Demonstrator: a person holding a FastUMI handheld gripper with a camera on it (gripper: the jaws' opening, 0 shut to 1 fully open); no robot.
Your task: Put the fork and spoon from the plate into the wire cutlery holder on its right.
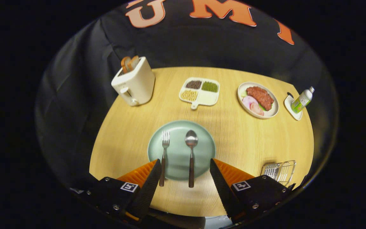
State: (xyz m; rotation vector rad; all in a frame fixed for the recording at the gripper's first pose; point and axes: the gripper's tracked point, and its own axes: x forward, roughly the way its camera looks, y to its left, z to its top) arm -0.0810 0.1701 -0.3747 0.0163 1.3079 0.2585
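- Gripper poised above the near edge of the table, jaws wide apart, gripping nothing.
- Between the two fingers: the near part of a pale green plate, round, lying flat on the wood.
- On the plate, fork to the left and spoon to the right, side by side, apart from each other, both pointing far, heads on the plate.
- Dark handles of both reaching past the plate's near rim, towards the fingers; fork handle just beside the left finger, touching or not cannot be told.
- Wire cutlery holder to the right of the plate, near the table's near right edge, well apart from the plate, partly hidden behind the right finger's housing.
- Far left: cream toaster with slices of bread standing up in its slots.
- Far centre: white divided tray with a short handle, four compartments, three holding grains or beans of different colours, the near right one looking bare.
- Far right: oval dish with red meat and pale slices.
- Further right still: small white coaster with a tilted-looking bottle on it, green label, white cap.
- Black cloth wall behind the table.
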